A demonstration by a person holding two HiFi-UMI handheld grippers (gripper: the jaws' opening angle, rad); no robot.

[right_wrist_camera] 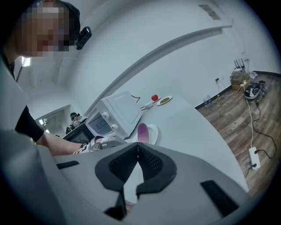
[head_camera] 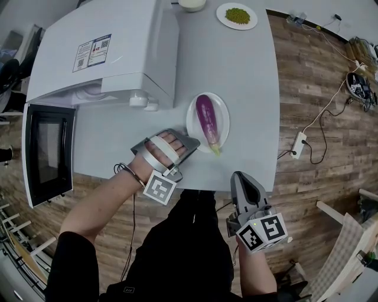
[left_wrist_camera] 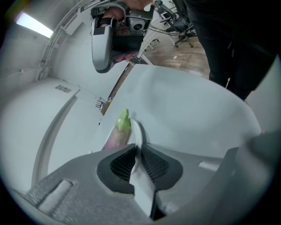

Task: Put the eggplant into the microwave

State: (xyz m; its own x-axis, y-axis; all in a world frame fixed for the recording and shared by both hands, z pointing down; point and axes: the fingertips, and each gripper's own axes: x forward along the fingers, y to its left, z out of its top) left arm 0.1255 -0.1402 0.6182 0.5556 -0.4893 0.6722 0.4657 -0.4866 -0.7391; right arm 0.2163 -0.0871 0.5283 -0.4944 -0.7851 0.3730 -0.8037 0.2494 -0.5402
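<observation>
Left gripper (head_camera: 195, 145) is clamping the near rim of the plate (head_camera: 223, 112), its jaws drawn in until only the thin white edge is sitting between the pads (left_wrist_camera: 124, 163). Right gripper (right_wrist_camera: 137, 147) is hanging with its jaws pressed together on nothing, off the table, past the near edge and to the right of the left one.

Under and ahead of the left gripper the grey table (head_camera: 242, 71) is taking up the most room. Bare surface is running from the plate out to the right as far as the curved edge, and a long way ahead as well. The near edge is lying just behind the clamping jaws, with wooden floor (head_camera: 319, 88) showing past it.

Ahead and to the left of the left gripper the white microwave (head_camera: 100, 53) is filling that corner of the table. Its door (head_camera: 48, 154) is standing swung open, well to the gripper's left, jutting past the near edge over the floor. A band of bare table is lying between the microwave's front and the gripper.

The plate is sitting close to the near edge, apart from the microwave's knobs (head_camera: 143, 101). The purple eggplant (head_camera: 207, 117) is lying lengthways on it, its green stem (head_camera: 215, 149) pointing back toward the near edge, just right of the clamped spot.

Far ahead, a small dish of green bits (head_camera: 237, 16) is sitting by the far edge.
</observation>
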